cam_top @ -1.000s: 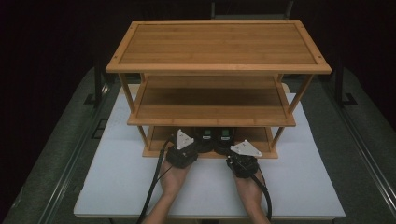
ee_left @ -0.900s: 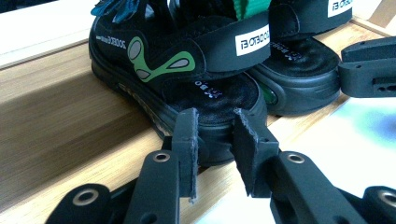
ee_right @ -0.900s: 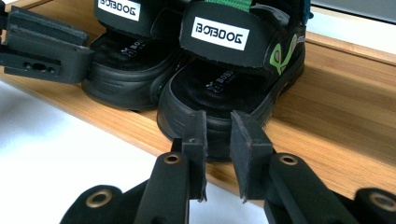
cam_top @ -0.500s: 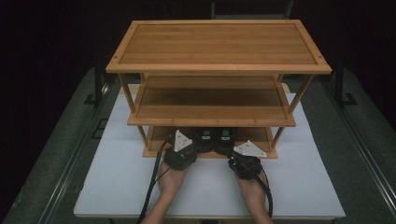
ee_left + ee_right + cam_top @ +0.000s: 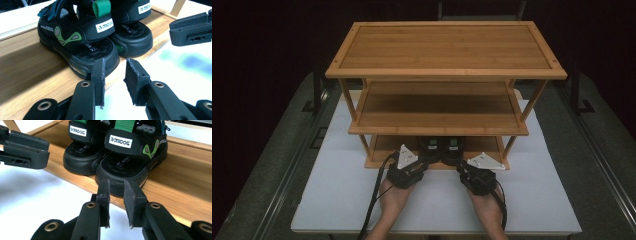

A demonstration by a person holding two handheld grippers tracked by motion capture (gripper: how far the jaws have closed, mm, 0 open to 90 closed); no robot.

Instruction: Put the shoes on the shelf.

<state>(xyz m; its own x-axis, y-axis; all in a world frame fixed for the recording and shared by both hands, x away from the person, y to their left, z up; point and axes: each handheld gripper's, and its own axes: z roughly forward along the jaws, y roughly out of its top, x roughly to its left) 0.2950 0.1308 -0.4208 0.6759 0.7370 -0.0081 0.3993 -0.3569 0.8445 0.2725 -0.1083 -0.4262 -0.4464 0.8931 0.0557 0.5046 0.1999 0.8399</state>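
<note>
A pair of black sandals [image 5: 442,147] with green straps and white labels stands on the bottom tier of a bamboo shelf [image 5: 447,47]. In the left gripper view, my left gripper [image 5: 115,75] is open with nothing between its pads, just short of the toe of the nearer sandal [image 5: 82,42]. In the right gripper view, my right gripper [image 5: 117,192] is open by a narrower gap, also holding nothing, in front of the toe of the other sandal [image 5: 130,162]. From above, the left gripper [image 5: 424,161] and the right gripper [image 5: 462,169] flank the pair at the shelf's front edge.
The three-tier shelf stands on a white table [image 5: 337,200]. Its middle tier [image 5: 437,107] and top tier are bare. The bottom tier's front lip [image 5: 30,100] runs just ahead of both grippers. Dark rails [image 5: 287,170] line the table's sides.
Both grippers have drawn back a little from the bottom tier toward the person, the right one drifting slightly to the right. The sandals have stayed put.
</note>
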